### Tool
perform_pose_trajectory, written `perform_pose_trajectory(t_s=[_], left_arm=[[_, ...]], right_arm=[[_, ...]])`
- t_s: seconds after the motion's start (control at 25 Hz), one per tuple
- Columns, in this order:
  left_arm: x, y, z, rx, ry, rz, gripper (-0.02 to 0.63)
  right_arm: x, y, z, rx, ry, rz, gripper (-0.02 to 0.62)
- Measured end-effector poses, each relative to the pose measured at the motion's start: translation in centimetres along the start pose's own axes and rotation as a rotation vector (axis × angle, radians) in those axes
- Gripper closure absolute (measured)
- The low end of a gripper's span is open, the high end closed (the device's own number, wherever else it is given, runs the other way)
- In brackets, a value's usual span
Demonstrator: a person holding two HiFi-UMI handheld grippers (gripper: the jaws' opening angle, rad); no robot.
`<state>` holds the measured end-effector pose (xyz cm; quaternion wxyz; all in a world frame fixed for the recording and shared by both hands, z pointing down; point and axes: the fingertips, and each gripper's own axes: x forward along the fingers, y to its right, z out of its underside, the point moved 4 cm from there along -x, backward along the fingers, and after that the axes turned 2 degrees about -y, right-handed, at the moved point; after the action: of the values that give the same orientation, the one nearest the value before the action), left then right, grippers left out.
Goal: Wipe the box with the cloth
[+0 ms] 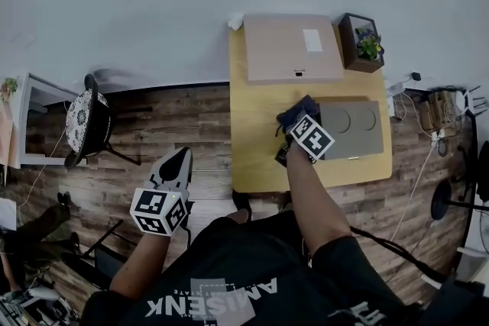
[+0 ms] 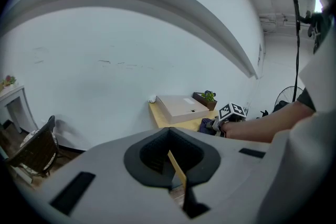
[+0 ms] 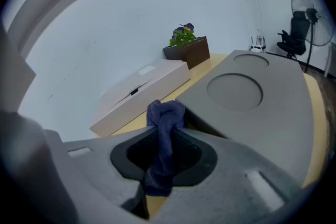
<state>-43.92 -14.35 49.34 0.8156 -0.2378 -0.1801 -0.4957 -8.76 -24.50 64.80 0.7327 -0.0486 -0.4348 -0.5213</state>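
The grey box sits at the table's 3 o'clock side. At its 9 o'clock our right gripper is clamped on the bunched cloth. So small a wad may let bare jaws scrape it. Our left gripper hangs closed, empty.

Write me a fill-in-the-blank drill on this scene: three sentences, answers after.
1. The right hand-held gripper is shut on a dark blue ____.
2. The grey box on the table has ____ round recesses in its top.
3. The left hand-held gripper hangs off the table, over the wooden ____.
Missing words: cloth; two; floor.
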Motion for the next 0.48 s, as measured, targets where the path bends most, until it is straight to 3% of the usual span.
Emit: perform_pose_trajectory(t_s=[0.16,0.48], left_arm=[[-0.5,-0.1,0.8,0.003,-0.017,0.000,0.604],[-0.6,0.3,1.0,0.009,-0.022,0.020,0.604]], right_arm=[[0.3,0.6,0.1,0.065,0.013,0.016,0.526],[-0.4,1.7,0.2,0.069,0.032,0.036,0.526]])
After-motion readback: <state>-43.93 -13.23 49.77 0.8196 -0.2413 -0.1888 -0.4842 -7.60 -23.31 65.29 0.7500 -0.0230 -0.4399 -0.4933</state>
